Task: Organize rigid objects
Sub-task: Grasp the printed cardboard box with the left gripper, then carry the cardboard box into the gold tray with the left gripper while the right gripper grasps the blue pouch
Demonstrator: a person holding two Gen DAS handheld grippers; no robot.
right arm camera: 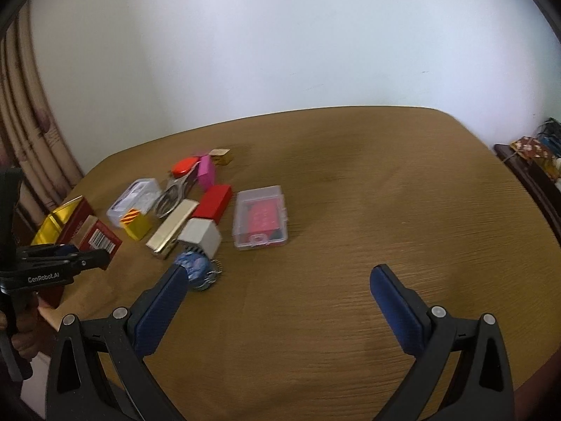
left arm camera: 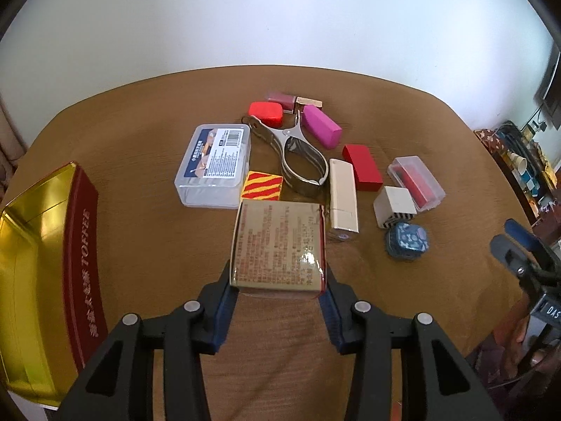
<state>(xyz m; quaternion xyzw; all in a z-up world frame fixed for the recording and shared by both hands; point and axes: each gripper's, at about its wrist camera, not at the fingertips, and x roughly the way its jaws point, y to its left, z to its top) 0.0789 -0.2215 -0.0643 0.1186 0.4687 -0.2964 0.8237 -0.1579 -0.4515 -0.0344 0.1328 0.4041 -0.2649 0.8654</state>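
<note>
Left gripper point(left arm camera: 278, 286) pitched steeply down at the counter point(left arm camera: 403, 112), fingers point(left arm camera: 224, 301) pinching a printed carton point(left arm camera: 278, 249) by its two sides, near the bottom centre of the left wrist view. In the right wrist view the carton point(right arm camera: 100, 240) shows red with a barcode at mid left, in front of the left gripper point(right arm camera: 87, 258).

Open toffee tin point(left arm camera: 42, 245), gold inside and red outside, sits at the left edge of frame, apart from the carton.

Remaining items are clustered above the carton at frame centre: clear plastic case point(left arm camera: 214, 165), striped yellow-red block point(left arm camera: 262, 186), metal tongs point(left arm camera: 298, 154), cream box point(left arm camera: 342, 196), red box point(left arm camera: 363, 166), magenta block point(left arm camera: 320, 126), blue patterned cube point(left arm camera: 406, 240).

Right gripper point(right arm camera: 277, 298) also angled down, fingers point(right arm camera: 394, 310) spread wide over bare counter, nothing between them; left fingertip just beside the blue cube.
</note>
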